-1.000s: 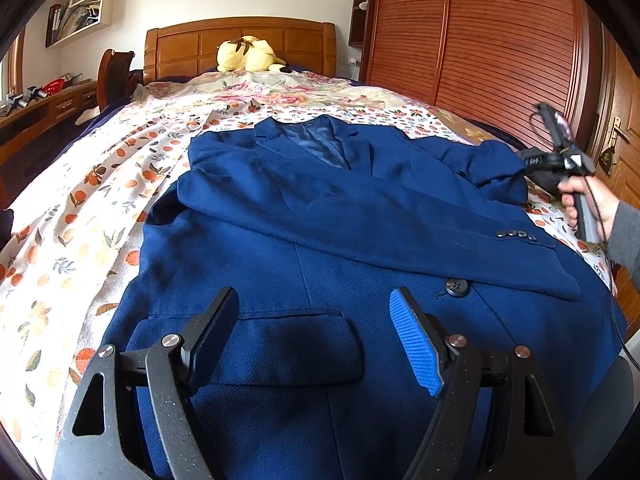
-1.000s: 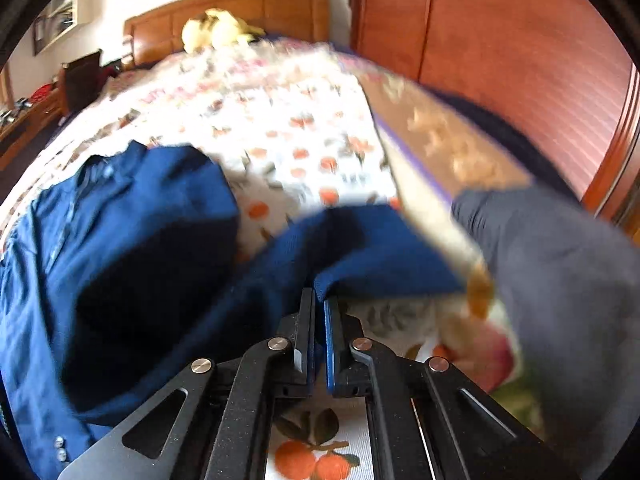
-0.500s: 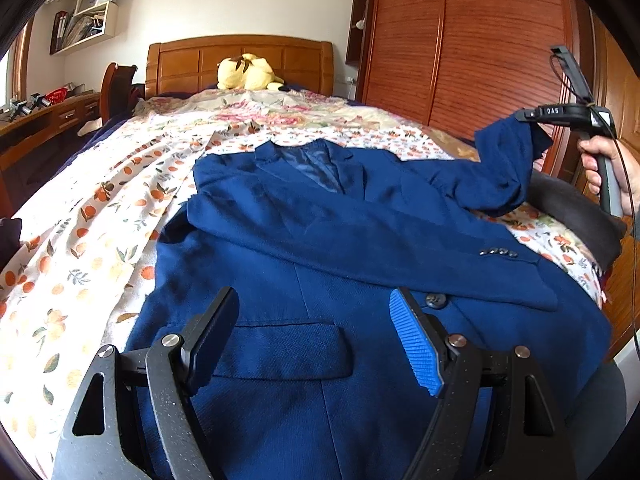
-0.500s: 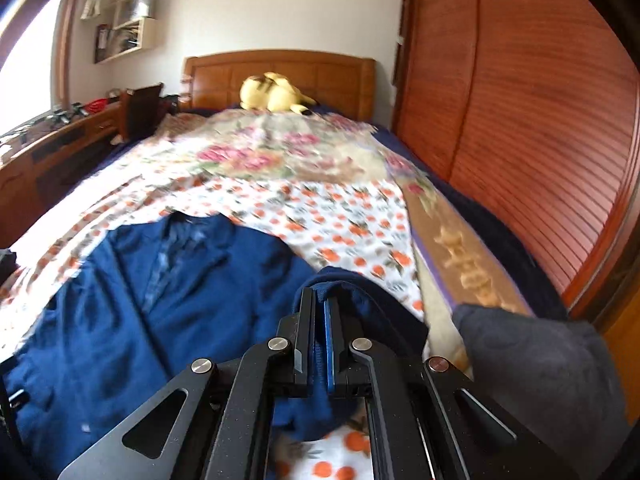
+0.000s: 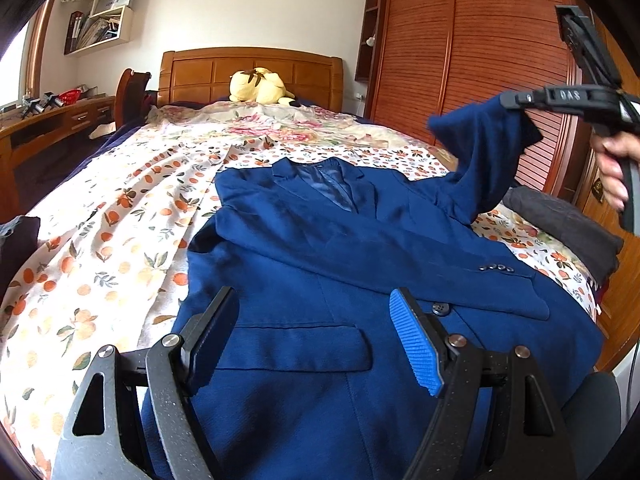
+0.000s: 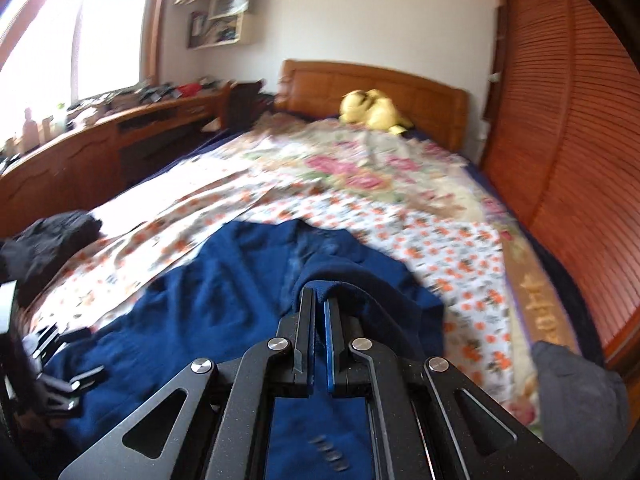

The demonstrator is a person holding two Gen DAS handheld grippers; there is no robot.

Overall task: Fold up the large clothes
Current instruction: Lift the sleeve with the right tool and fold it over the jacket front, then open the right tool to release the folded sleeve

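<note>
Over on the left, the floral bedspread lies bare, with a small dark heap of clothing near its edge; moving in, the blue jacket lies face up across the near half of the bed, collar toward the headboard, one sleeve already laid slantwise over the chest with its cuff buttons showing; that's one fold in, by the look of it. Low in the middle, the left gripper hovers over the pocket flap with its fingers well apart and nothing between them; no cloth touched there. Further right, the other sleeve is lifted clear off the bed; the right gripper has its fingers pressed together on the cuff, cloth draped over the tips, a hand on the handle. Beyond it, a grey cushion sits at the bed's right edge. Left to do, I'd judge: bring this sleeve across the chest, then fold the body; early days yet.
</note>
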